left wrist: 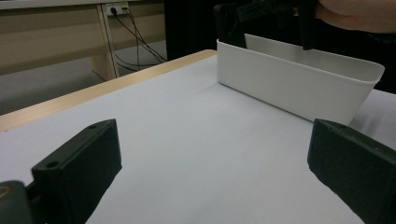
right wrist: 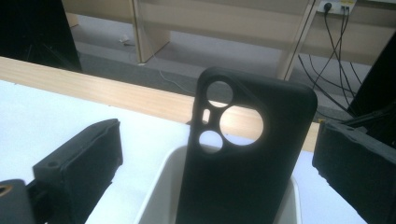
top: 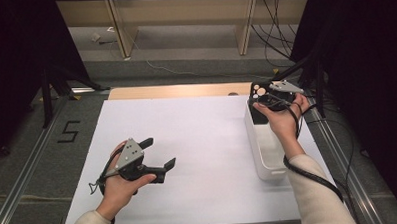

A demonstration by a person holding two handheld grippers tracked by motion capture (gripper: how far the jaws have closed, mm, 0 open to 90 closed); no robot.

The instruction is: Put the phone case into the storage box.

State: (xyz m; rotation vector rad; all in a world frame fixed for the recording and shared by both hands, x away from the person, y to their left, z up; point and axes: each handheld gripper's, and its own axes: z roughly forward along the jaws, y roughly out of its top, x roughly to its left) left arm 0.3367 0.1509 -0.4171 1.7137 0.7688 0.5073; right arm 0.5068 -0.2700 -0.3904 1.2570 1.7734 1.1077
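Note:
A black phone case (top: 257, 96) with round camera holes stands upright in the far end of a long white bin (top: 266, 157) at the table's right side. My right gripper (top: 266, 100) hovers at that end of the bin. In the right gripper view the case (right wrist: 243, 163) rises from the bin (right wrist: 156, 191) between the two jaws, with a gap on each side, so the right gripper (right wrist: 218, 137) is open. My left gripper (top: 159, 153) rests low over the white sheet at the front left, open and holding nothing (left wrist: 217, 140); beyond it sits the bin (left wrist: 289, 86).
A white sheet (top: 187, 137) covers the table, with a bare wooden strip (top: 176, 91) along the far edge. Behind it are shelf legs and cables on a grey floor. Metal rails run along both sides, and a black "5" (top: 68, 131) marks the floor at the left.

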